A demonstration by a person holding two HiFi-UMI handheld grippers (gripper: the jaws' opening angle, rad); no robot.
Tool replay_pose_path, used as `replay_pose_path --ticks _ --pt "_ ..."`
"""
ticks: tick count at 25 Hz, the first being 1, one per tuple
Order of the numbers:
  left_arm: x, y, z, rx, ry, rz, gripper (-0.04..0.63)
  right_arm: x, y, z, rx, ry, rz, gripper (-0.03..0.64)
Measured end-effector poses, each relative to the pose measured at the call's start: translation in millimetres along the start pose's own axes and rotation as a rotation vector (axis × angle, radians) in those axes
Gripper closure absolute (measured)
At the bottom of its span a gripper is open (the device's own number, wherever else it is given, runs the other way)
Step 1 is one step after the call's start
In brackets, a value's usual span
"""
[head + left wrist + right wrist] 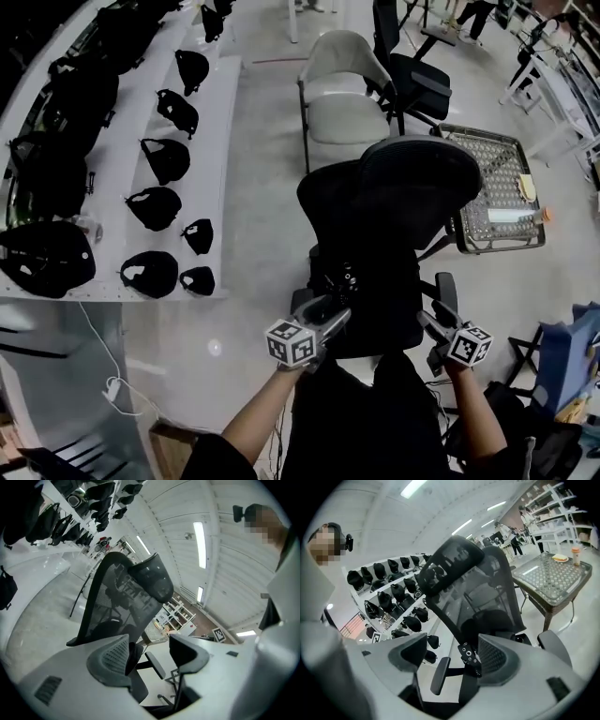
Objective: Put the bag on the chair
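Note:
A black mesh office chair point(403, 187) stands just ahead of me with its back and headrest toward me. My left gripper point(330, 315) is behind the backrest's lower left, and my right gripper point(433, 326) is at its lower right by an armrest. Both are open and hold nothing. In the left gripper view, the left gripper point(147, 644) looks up along the chair point(117, 597). In the right gripper view, the right gripper point(452, 641) faces the chair point(483, 592). A dark rounded bag point(492, 620) shows through the mesh on the seat. From the head view, the backrest hides the seat.
White shelves point(220, 122) with several black bags point(167, 157) run along the left. A beige chair point(342, 103) and another black office chair point(412, 75) stand beyond. A glass-topped wicker table point(492, 187) is at the right, and a blue object point(567, 356) is at the lower right.

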State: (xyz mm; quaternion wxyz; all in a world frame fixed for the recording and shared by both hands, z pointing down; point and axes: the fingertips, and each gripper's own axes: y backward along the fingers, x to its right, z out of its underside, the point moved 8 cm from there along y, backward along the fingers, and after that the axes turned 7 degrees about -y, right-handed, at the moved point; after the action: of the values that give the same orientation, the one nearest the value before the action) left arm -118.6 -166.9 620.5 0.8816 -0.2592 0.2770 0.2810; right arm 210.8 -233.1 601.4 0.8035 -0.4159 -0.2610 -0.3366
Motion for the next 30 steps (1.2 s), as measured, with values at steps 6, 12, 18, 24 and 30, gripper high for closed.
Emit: replay_pose_path --ticks 6,12,18,24,30 --pt "89.9 -3.6 2.0 0.075 -0.134 0.005 0.334 -22.8 54.9 -10.2 0.072 0.063 -0.108 0.295" --pt "159.9 -21.0 26.2 0.143 -0.136 -0.101 0.334 -6.0 97.4 -25.2 0.062 0.09 -0.21 0.299" --pt "221.0 -49.2 42.2 0.202 -0.174 -0.221 0.336 20.6 139.4 -42.1 0.039 0.146 -0.236 0.307" --pt "254.9 -51.3 53.7 0.29 -0.163 -0.392 0.418 30.8 168.9 -58.1 0.07 0.237 -0.289 0.401" --pt "282.9 -44.2 64.8 0.353 -0.207 -0.446 0.575 38.7 191.5 -67.5 0.097 0.304 -0.287 0.587"
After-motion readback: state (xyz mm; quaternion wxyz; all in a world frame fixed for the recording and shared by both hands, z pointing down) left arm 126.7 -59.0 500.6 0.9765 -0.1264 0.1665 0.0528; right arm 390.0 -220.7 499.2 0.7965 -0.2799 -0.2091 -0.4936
